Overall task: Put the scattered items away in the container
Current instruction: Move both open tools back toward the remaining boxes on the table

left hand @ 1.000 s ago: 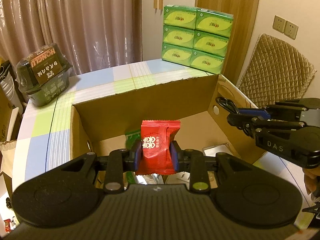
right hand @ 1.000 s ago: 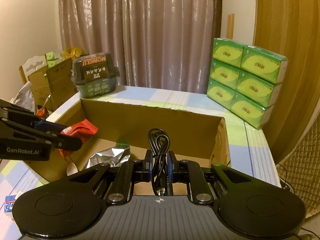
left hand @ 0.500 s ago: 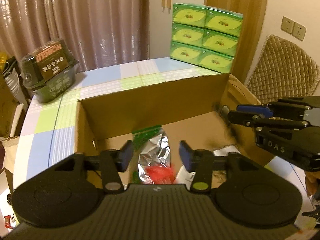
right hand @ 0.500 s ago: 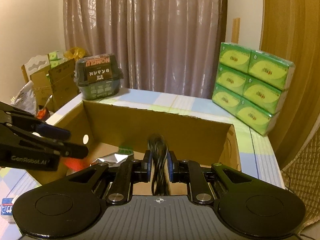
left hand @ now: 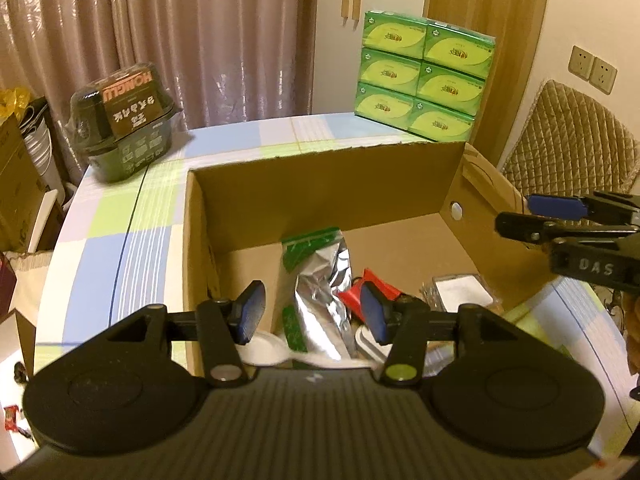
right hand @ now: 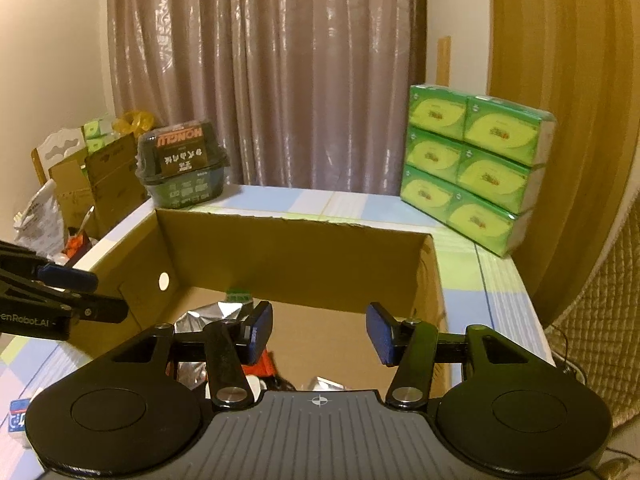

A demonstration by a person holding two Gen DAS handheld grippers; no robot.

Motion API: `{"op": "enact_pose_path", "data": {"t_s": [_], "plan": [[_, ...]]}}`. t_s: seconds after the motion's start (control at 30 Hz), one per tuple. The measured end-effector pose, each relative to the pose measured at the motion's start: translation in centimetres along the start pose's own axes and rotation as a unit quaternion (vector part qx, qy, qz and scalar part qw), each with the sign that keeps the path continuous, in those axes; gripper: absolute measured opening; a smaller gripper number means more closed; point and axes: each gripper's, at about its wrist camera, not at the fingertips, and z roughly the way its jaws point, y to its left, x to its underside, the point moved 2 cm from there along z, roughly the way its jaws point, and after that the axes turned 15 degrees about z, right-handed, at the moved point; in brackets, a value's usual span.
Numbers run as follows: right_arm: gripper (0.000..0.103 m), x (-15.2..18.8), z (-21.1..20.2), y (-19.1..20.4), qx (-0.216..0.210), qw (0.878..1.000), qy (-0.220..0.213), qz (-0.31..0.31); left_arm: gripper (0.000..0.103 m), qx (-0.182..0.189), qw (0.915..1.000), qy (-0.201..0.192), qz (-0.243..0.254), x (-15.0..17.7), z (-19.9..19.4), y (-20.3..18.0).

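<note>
An open cardboard box [left hand: 320, 184] stands on the checked tablecloth, and both grippers hover over its near side. My left gripper [left hand: 312, 312] is open and holds nothing. Below it in the box lie a red snack packet [left hand: 352, 298], a silver foil pouch [left hand: 320, 312] and a green zip bag [left hand: 308, 246]. The jaws of my right gripper [right hand: 320, 332] are opening with nothing between them, above the box [right hand: 288, 256] floor. In the left wrist view the right gripper [left hand: 528, 216] shows at the box's right wall. I cannot make out the black cable.
Stacked green tissue packs [left hand: 424, 80] stand behind the box at the right, and a black noodle bowl [left hand: 124, 128] at the back left. A quilted chair [left hand: 568, 140] is beyond the table's right edge. A small red item [left hand: 12, 424] lies on the table near the left.
The left gripper let go of the red packet, which fell into the box. The right gripper, shut on the black cable until half a second ago, has opened and the cable is gone from it.
</note>
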Motion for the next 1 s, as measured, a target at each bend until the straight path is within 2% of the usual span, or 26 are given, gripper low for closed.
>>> {"op": "enact_pose_path", "data": {"t_s": [0.3, 0.43, 0.67, 0.77, 0.87, 1.0], "plan": [[0.05, 2.3, -5.1, 0.0, -0.002, 1.0, -0.003, 0.017, 0.05, -0.005, 0.9999, -0.001, -0.016, 3.0, -3.9, -1.2], [0.055, 3.8, -7.0, -0.1, -0.001, 1.0, 0.004, 0.03, 0.051, -0.006, 0.9998, 0.002, -0.02, 4.8, -6.0, -1.8], [0.062, 6.8, -9.6, -0.5, 0.004, 0.999, 0.021, 0.044, 0.054, -0.018, 0.9993, 0.026, -0.019, 9.2, -9.2, -2.3], [0.066, 8.2, -10.3, -0.7, 0.005, 0.999, 0.034, 0.042, 0.059, -0.022, 0.9985, 0.038, -0.031, 11.5, -10.5, -2.3], [0.071, 9.8, -10.9, -0.9, 0.007, 0.998, 0.047, 0.043, 0.059, -0.026, 0.9975, 0.053, -0.04, 13.8, -11.5, -2.3], [0.073, 11.6, -11.2, -1.3, 0.011, 0.997, 0.066, 0.046, 0.06, -0.037, 0.995, 0.066, -0.064, 16.5, -12.6, -1.5]]}}
